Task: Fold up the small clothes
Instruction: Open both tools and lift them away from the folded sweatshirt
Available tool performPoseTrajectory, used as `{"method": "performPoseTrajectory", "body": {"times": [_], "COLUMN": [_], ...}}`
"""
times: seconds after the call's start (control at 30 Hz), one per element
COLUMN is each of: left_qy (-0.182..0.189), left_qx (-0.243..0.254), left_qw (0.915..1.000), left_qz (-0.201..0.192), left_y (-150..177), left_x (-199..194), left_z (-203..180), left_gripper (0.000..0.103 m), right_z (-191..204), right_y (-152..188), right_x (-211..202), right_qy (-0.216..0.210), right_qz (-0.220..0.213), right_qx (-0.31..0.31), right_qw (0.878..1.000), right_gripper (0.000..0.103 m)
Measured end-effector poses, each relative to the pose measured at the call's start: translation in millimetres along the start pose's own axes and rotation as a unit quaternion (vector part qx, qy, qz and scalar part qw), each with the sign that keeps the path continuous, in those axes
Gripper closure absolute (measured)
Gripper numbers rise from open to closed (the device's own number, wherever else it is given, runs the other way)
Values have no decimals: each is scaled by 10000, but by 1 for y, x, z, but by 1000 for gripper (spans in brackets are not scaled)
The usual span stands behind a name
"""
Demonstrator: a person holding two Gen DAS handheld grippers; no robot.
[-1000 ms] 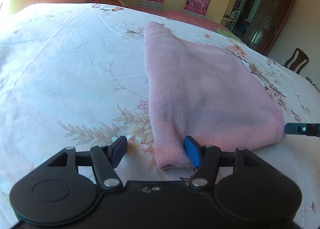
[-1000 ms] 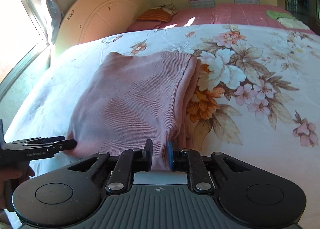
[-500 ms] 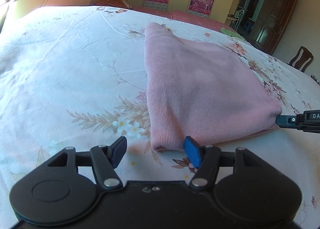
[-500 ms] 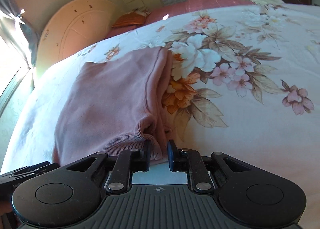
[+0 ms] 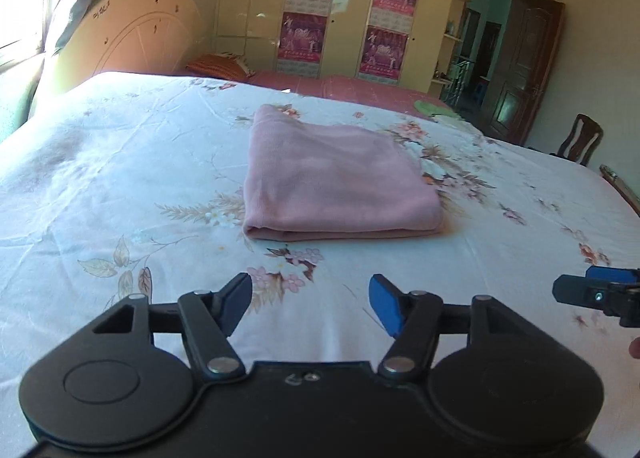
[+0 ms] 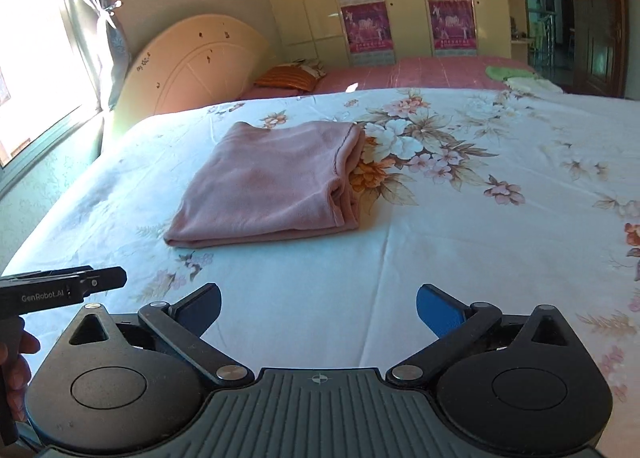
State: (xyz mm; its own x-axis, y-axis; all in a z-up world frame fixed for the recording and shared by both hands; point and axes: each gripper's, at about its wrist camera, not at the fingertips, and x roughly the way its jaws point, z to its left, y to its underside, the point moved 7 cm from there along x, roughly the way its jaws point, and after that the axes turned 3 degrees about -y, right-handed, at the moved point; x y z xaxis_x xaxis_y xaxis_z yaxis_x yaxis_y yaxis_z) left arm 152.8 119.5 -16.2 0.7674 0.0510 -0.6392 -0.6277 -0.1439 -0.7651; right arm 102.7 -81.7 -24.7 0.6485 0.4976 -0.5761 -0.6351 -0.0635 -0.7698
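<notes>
A pink knitted garment (image 5: 336,185) lies folded into a neat rectangle on the floral bedsheet; it also shows in the right wrist view (image 6: 272,185). My left gripper (image 5: 310,306) is open and empty, held back from the garment's near edge. My right gripper (image 6: 318,308) is open wide and empty, also well short of the garment. The right gripper's tip shows at the right edge of the left wrist view (image 5: 592,292); the left gripper's tip shows at the left of the right wrist view (image 6: 68,288).
The bed (image 5: 120,177) has a white sheet with flower prints. A cream headboard (image 6: 192,61) and a window (image 6: 36,57) lie on the left. A pink bed with a striped pillow (image 6: 290,77), wardrobes with posters (image 5: 308,9), a door and a chair (image 5: 582,137) stand behind.
Both grippers pulled back from the garment and rose. The right gripper, earlier shut on the garment's corner, let go and opened wide. The garment stays folded on the bed.
</notes>
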Motion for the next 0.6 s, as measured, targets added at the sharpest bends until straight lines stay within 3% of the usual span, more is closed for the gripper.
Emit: {"method": "performPoseTrajectory", "body": {"times": [0.1,0.17,0.23,0.37,0.6], "left_qy": [-19,-95,-241,-167,-146], "left_qx": [68,47,50,48,210], "left_qw": [9999,9995,9988,9993,9981], "left_qz": [-99,-310,-420,-343,-557], "left_y": [12,20,26,40,45], "left_x": [-36,-63,-83,-112,-141], "left_z": [-12,-17,-21,-30,-40], "left_gripper": [28,8,4,2,2], "right_z": [14,20,26,35,44], "right_y": [9,15,22,35,47], "right_x": [-39,-62,-84,-114,-135], "right_qy": [123,149,162,183,258], "right_qz": [-212,-255,-323,-380,-387], "right_qx": [-109,-93,-108,-172,-218], "right_qw": [9996,9995,9993,9990,9987], "right_gripper": [0,0,0,0,0]}}
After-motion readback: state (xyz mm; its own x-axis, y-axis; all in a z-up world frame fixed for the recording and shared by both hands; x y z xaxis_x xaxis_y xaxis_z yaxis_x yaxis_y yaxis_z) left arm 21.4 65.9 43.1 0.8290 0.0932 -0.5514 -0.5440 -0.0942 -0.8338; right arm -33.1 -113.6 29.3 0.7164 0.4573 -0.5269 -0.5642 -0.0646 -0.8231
